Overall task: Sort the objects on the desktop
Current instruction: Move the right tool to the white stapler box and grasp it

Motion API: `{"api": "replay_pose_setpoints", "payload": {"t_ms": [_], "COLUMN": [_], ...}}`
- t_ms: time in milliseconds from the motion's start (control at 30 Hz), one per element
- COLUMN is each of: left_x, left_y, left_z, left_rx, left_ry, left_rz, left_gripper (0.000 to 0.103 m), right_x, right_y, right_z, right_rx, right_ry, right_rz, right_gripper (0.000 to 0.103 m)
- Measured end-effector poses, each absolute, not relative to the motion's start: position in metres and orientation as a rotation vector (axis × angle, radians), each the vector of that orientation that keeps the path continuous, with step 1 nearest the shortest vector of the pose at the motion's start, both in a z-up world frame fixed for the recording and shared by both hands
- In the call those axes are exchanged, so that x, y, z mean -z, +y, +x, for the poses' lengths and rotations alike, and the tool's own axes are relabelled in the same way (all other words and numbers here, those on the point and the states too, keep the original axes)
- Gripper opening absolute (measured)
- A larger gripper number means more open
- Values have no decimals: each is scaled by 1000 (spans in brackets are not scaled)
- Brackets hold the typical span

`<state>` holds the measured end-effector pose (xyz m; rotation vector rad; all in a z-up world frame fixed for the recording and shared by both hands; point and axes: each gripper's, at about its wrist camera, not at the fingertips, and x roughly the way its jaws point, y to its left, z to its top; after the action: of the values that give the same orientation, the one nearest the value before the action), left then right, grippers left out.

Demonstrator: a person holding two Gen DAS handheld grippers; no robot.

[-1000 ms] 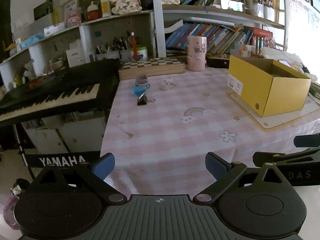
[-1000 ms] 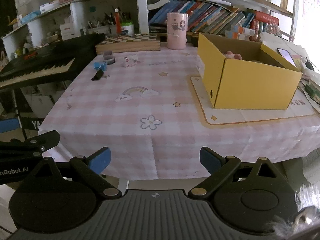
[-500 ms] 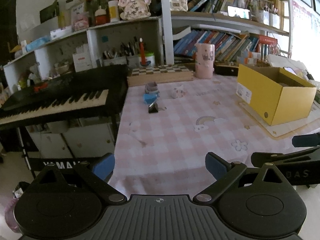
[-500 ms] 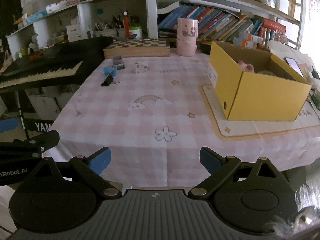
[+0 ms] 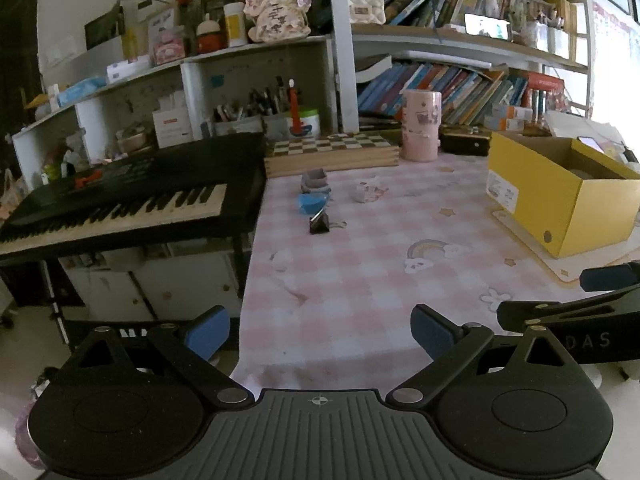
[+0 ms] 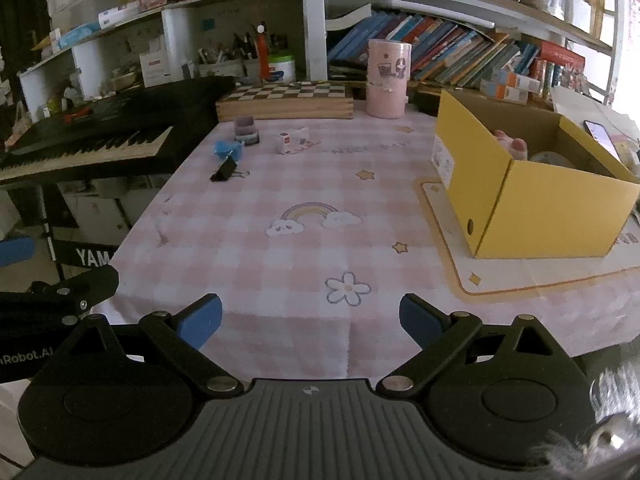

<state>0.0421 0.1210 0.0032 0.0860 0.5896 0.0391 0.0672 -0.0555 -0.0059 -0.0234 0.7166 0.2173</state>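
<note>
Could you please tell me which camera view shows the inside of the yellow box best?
The right wrist view: it looks down into the yellow box, showing a pink item inside. In the left wrist view the yellow box sits lower and side-on, so the interior is mostly hidden behind its walls.

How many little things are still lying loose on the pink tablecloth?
4, clustered far left: binder clip, blue object, grey tape roll, small white box. Others may hide behind the yellow box.
</note>
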Motion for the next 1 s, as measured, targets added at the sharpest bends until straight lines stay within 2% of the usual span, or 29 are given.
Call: {"api": "replay_pose_setpoints", "payload": {"t_ms": [1000], "left_x": [11], "left_y": [99], "left_z": [157], "left_rx": [-118], "left_ry": [670], "left_rz": [35], "left_gripper": [99], "right_x": [15], "right_y": [-74], "right_z": [203], "right_rx": [-295], "right_ry": [774], "right_rz": [-73], "right_gripper": [96]}}
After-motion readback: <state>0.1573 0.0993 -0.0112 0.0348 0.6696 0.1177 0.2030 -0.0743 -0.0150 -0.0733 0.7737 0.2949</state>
